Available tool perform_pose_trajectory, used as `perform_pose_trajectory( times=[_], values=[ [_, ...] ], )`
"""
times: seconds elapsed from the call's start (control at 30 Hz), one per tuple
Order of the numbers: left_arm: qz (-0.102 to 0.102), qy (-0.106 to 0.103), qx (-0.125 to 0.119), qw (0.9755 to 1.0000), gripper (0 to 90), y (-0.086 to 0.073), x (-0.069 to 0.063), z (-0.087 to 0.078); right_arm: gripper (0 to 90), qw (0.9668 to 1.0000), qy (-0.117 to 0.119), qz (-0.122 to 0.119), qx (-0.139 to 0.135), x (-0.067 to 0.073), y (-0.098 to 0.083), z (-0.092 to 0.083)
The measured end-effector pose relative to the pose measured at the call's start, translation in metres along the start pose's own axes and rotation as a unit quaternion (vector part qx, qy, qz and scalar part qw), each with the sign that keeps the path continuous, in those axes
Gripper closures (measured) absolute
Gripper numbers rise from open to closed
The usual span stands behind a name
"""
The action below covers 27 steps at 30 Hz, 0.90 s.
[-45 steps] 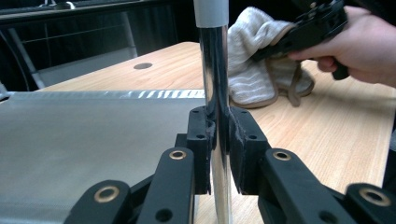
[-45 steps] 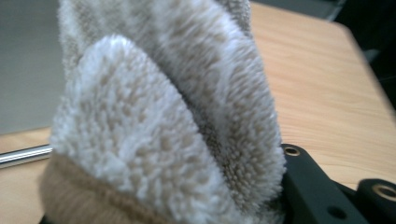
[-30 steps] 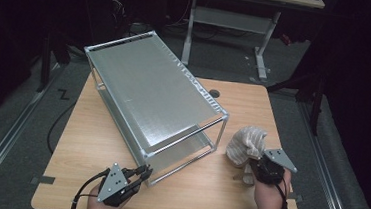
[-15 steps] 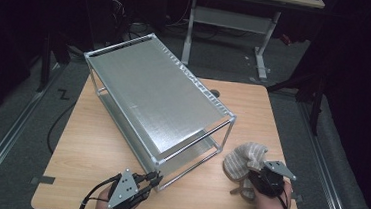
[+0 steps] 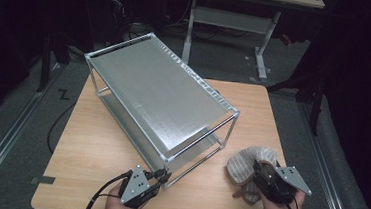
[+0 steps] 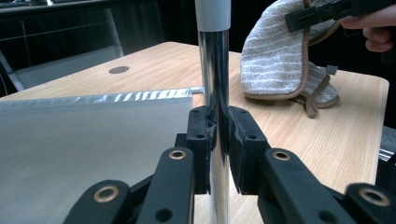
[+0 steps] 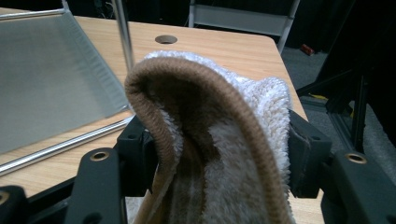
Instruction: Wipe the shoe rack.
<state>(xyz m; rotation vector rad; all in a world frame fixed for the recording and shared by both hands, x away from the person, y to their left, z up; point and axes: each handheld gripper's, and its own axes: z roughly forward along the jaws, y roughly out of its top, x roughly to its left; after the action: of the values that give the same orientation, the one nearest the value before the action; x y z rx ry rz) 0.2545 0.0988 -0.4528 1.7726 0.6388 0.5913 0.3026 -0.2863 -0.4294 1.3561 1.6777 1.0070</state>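
A silver two-tier metal rack point(image 5: 159, 92) stands slantwise on the wooden table point(image 5: 95, 142). My left gripper point(image 5: 164, 175) is shut on the rack's nearest corner post point(image 6: 214, 70); in the left gripper view both pads point(image 6: 201, 135) clamp the chrome tube. A beige striped cloth point(image 5: 246, 162) with brown edging lies bunched at the table's near right. My right gripper point(image 5: 258, 173) has its jaws around it. They have just been opening, and the cloth point(image 7: 224, 121) bulges loosely in the wide gap. The cloth point(image 6: 275, 60) also stands up behind the post.
The rack takes up the table's middle and left. Bare wood lies along the near edge and to the right of the rack, with a round cable hole point(image 7: 166, 39) farther back. A white desk frame point(image 5: 230, 18) stands on the floor beyond the table.
The rack's near end has slid to the right with my left gripper on its post. My right gripper has moved toward the near edge with the cloth, and its jaws stand wider apart.
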Motion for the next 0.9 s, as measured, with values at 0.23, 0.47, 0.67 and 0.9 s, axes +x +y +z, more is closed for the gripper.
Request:
perform_pose_trajectory(
  times=[0.23,0.47,0.67,0.9],
  values=[
    [0.010,-0.003,0.007,0.9999,78.5,0.007,-0.008,0.015,39.0,0.9997,0.015,0.003,0.022,-0.001,-0.008,0.010],
    [0.002,0.004,0.007,1.0000,78.5,0.012,-0.010,0.037,31.1,0.9994,0.010,0.006,0.032,-0.004,-0.010,0.012],
    [-0.009,0.010,0.005,0.9999,78.8,0.016,-0.010,0.054,27.6,0.9999,0.013,0.007,0.002,-0.001,0.001,-0.002],
    [-0.015,0.006,0.008,0.9998,72.8,0.018,-0.012,0.058,30.5,0.9985,0.030,0.005,0.046,0.003,-0.013,0.017]
  ],
)
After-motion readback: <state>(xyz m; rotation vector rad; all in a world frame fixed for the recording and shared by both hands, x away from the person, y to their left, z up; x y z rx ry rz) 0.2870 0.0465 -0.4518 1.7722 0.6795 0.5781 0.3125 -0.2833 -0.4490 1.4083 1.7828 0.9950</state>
